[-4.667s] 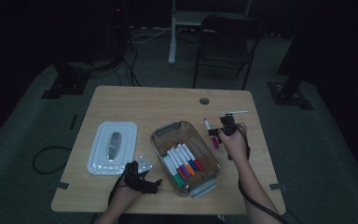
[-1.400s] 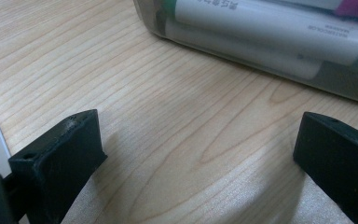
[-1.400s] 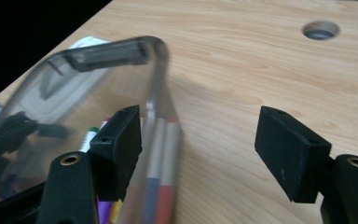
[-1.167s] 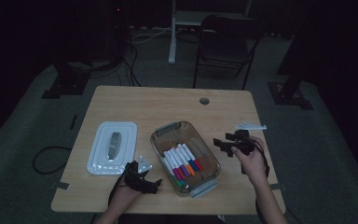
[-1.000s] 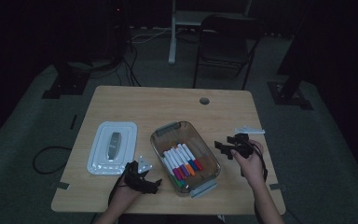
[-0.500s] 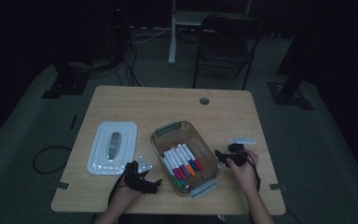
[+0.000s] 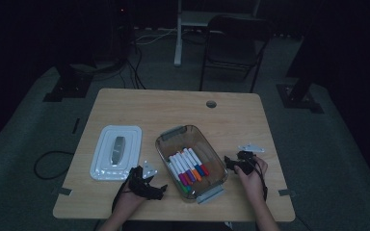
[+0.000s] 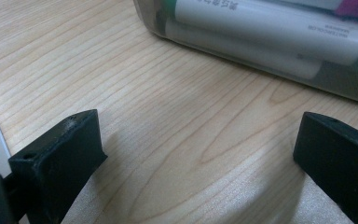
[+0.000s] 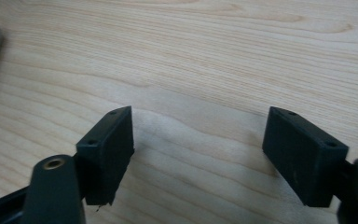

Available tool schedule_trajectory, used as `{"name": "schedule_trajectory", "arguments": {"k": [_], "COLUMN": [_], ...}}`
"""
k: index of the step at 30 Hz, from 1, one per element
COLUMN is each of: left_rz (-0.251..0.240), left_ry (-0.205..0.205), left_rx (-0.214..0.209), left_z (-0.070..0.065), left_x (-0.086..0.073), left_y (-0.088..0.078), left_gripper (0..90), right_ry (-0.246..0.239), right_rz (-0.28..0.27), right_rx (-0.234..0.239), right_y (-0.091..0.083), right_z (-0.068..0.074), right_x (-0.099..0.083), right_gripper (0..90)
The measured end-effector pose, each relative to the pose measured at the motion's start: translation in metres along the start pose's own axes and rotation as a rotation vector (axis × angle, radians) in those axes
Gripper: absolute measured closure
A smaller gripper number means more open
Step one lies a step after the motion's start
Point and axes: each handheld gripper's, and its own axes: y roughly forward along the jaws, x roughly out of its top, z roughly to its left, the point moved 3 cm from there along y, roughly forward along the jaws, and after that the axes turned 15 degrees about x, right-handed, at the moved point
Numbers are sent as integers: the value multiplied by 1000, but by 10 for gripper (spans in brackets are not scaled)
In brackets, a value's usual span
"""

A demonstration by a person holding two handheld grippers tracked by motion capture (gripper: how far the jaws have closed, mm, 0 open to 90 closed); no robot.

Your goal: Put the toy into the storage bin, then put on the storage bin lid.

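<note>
A clear plastic box (image 7: 167, 139) stands mid-table and holds several coloured markers (image 7: 189, 166). My right gripper (image 7: 229, 162) lies low on the table just right of the box and points at it. Its jaws have just been opening and stand open, with only bare wood between them (image 9: 198, 135). My left gripper (image 7: 160, 190) rests on the table at the box's front left corner. It is open too, and through the box wall (image 8: 335, 84) ahead of its jaws I see white marker barrels (image 8: 270, 28).
A white lid (image 7: 103, 166) with a grey handle lies left of the box, by my left hand. The wooden table (image 7: 173, 106) has a cable hole (image 7: 211, 103) near its far edge. A dark chair (image 7: 233, 45) stands behind the table.
My right hand has come down and in from the right to the table beside the box, and its jaws stand wider. Earlier it held a marker over the box. The left hand has stayed put.
</note>
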Motion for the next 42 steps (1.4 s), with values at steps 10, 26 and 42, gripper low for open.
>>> {"name": "schedule_trajectory", "arguments": {"k": [10, 26, 42], "left_rz": [0, 0, 10], "left_ry": [0, -1, 54], "left_rx": [-1, -1, -7], "left_z": [0, 0, 0], "left_x": [0, 0, 0], "left_y": [0, 0, -11], "left_gripper": [19, 19, 19], "right_ry": [-20, -72, -57], "right_rz": [35, 48, 43], "right_rx": [-23, 33, 17], "right_y": [0, -2, -4], "right_z": [0, 3, 3], "right_x": [-3, -5, -7], "right_gripper": [128, 132, 131]}}
